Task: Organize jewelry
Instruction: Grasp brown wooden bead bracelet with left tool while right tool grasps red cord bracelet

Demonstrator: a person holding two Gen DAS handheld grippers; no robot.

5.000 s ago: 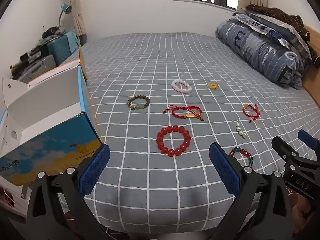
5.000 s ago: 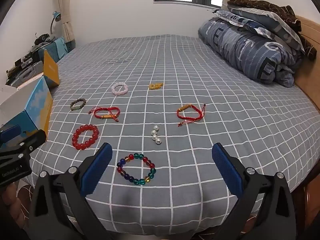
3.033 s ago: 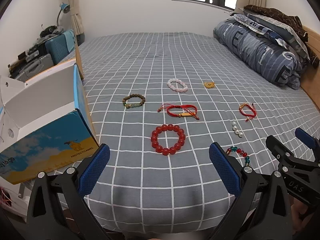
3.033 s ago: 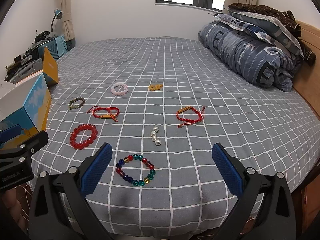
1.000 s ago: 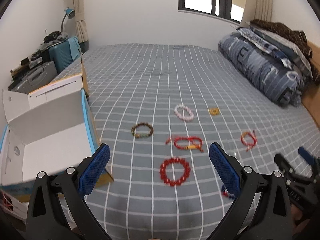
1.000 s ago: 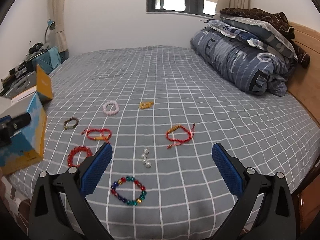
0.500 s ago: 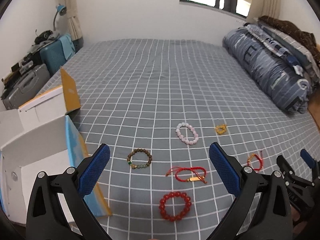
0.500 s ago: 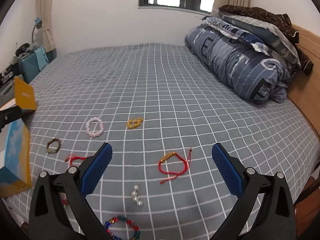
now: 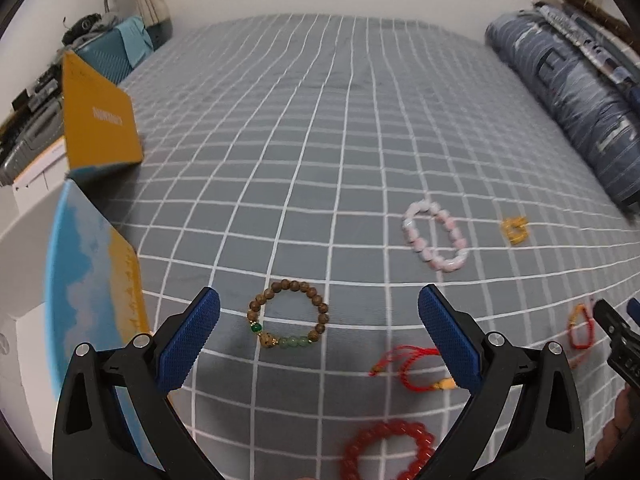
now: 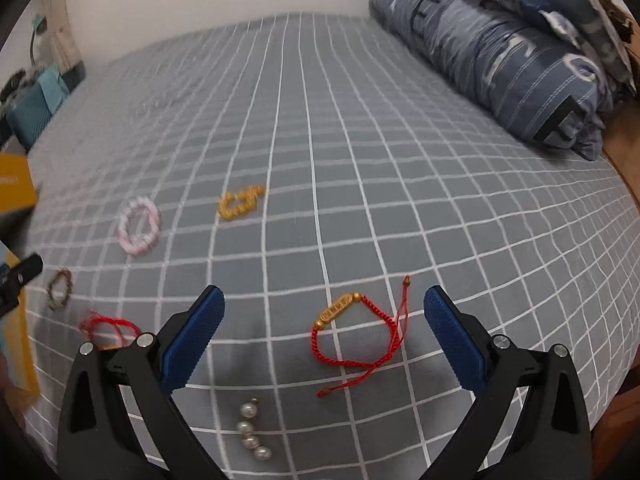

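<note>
I had brought both grippers forward and down over the bed [image 9: 340,128]. My left gripper [image 9: 319,334], jaws wide and empty, now framed the wooden bead bracelet [image 9: 289,314]; the right gripper [image 10: 324,334], equally spread, framed the red cord bracelet [image 10: 356,334]. Nothing was boxed yet.

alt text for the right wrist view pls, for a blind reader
The open right gripper hovers over a red cord bracelet on a grey checked bed. Pearl beads lie nearer, a pink bracelet and gold chain farther left.
</note>
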